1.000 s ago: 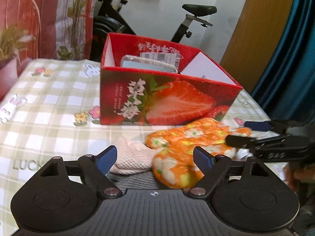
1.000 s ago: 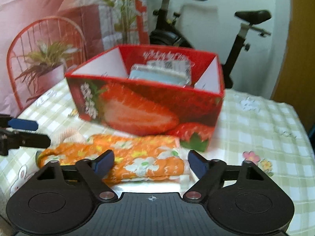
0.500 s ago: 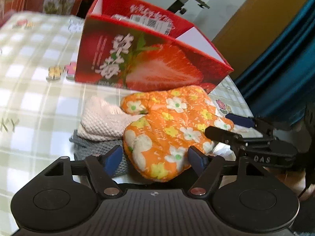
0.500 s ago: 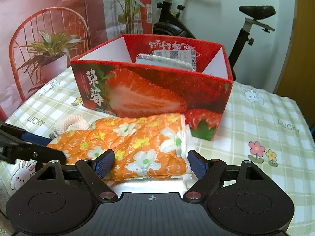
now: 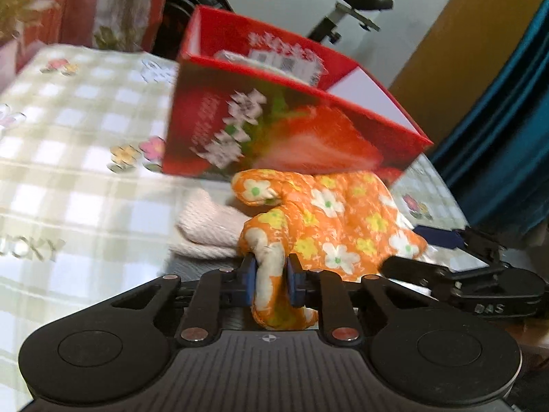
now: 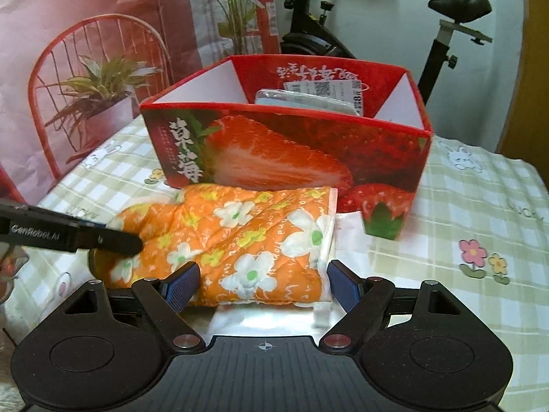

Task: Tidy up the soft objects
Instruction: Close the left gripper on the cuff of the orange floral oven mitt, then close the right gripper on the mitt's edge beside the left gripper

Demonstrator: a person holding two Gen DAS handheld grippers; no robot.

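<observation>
**Left hand-held gripper pinches the mitt; right one stands apart at its cuff**

The left hand-held gripper (image 5: pixel 270 283) is clamped on a fold at the fingertip end of the orange floral mitt (image 5: pixel 329 219), the cloth bunched up between its blue pads (image 5: pixel 247 279). The rest of the mitt spreads away from it toward the red box (image 5: pixel 291 130), whose front wall it reaches.

The right hand-held gripper (image 6: pixel 262 286) has its fingers apart, one on each side of the mitt's cuff end (image 6: pixel 240 240), with the near edge of the cuff lying between the pads (image 6: pixel 180 285). Whether the pads touch the fabric cannot be told. In the right wrist view the left hand-held gripper shows as a black bar (image 6: pixel 68 235) at the mitt's far left end.

Just left of the mitt lies a pink knit (image 5: pixel 206 230), partly under it. A white cloth (image 6: pixel 350 233) shows beneath the cuff, beside the box. All of this sits on a table with a checked cover (image 6: pixel 480 206). A packet (image 6: pixel 305 101) lies inside the box. Behind the table stand an exercise bike (image 6: pixel 446 34) and a red chair (image 6: pixel 68 79).
</observation>
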